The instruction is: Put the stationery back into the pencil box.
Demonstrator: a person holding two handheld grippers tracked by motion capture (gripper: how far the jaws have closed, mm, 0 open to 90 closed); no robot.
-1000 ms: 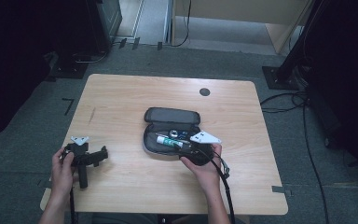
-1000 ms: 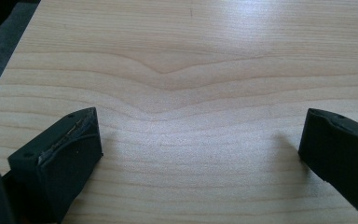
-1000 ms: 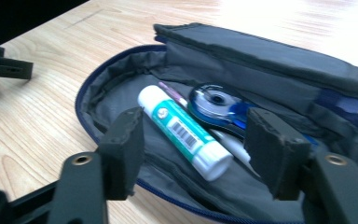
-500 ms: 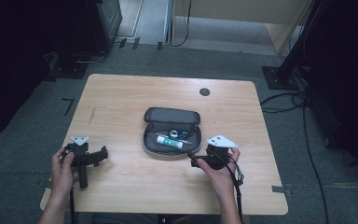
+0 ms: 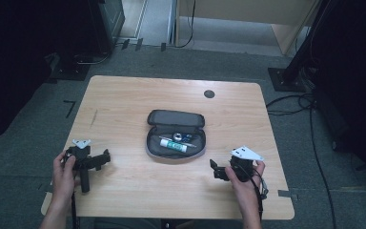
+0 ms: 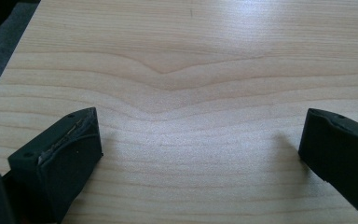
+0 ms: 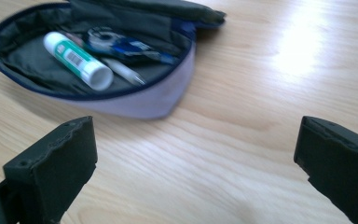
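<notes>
My right gripper (image 5: 215, 170) just opened wide, empty, near the open pencil case (image 5: 175, 135) at table (image 5: 124, 100) centre holding a glue stick (image 5: 172, 144); left gripper (image 5: 106, 158) wide, empty, well left of it.

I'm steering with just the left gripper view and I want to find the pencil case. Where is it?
Observer: The pencil case lies open in the middle of the table.
Operator: What's inside it?
Observer: A white glue stick with a green label, a pen and a blue correction tape.
Operator: Is the other gripper grabbing it?
Observer: No. The right hand-held gripper sits beside the case; its jaws have just been opening, with nothing between them.
</notes>
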